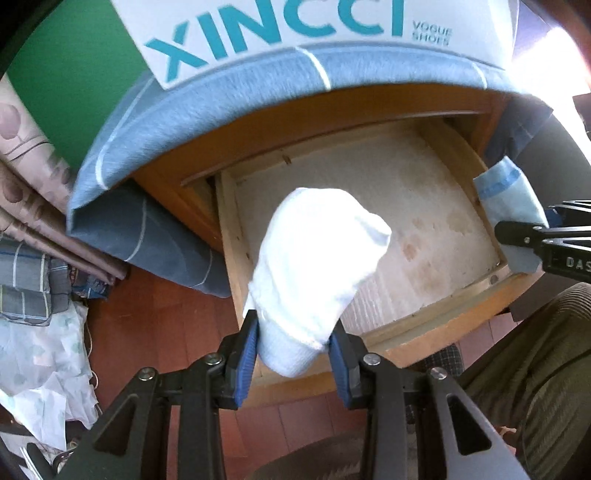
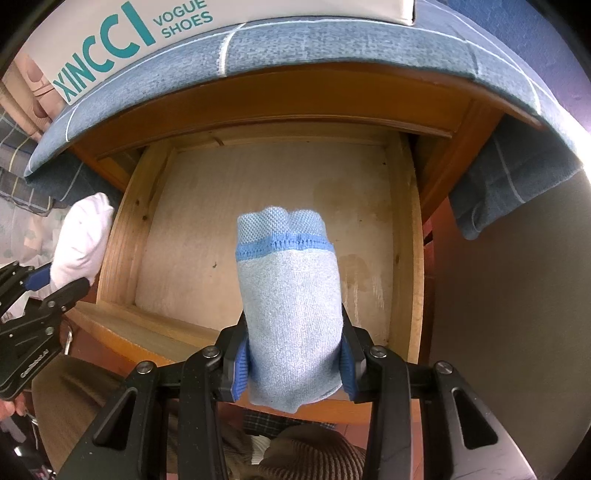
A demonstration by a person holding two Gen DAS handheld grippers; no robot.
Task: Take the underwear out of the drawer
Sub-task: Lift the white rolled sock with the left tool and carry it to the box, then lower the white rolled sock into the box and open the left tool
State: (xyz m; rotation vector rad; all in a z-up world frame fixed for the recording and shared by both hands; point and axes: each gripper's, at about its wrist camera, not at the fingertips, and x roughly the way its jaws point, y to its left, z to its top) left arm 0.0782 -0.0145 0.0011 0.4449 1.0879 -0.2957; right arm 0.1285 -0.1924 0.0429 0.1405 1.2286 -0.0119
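My left gripper (image 1: 295, 350) is shut on a rolled white underwear (image 1: 314, 258) and holds it above the front left part of the open wooden drawer (image 1: 417, 321). My right gripper (image 2: 293, 365) is shut on a rolled light blue underwear (image 2: 290, 295) with a darker blue band, held above the drawer (image 2: 402, 236) near its front edge. The blue roll also shows at the right of the left wrist view (image 1: 509, 206). The white roll shows at the left of the right wrist view (image 2: 83, 240). The drawer's pale bottom board is bare and stained.
A blue checked cloth (image 1: 207, 110) covers the cabinet top, with a white XINCCI shoe box (image 1: 295, 29) on it. Folded fabrics and bedding (image 1: 40, 295) lie on the red floor at the left. The person's olive trousers (image 1: 535, 369) are at the right.
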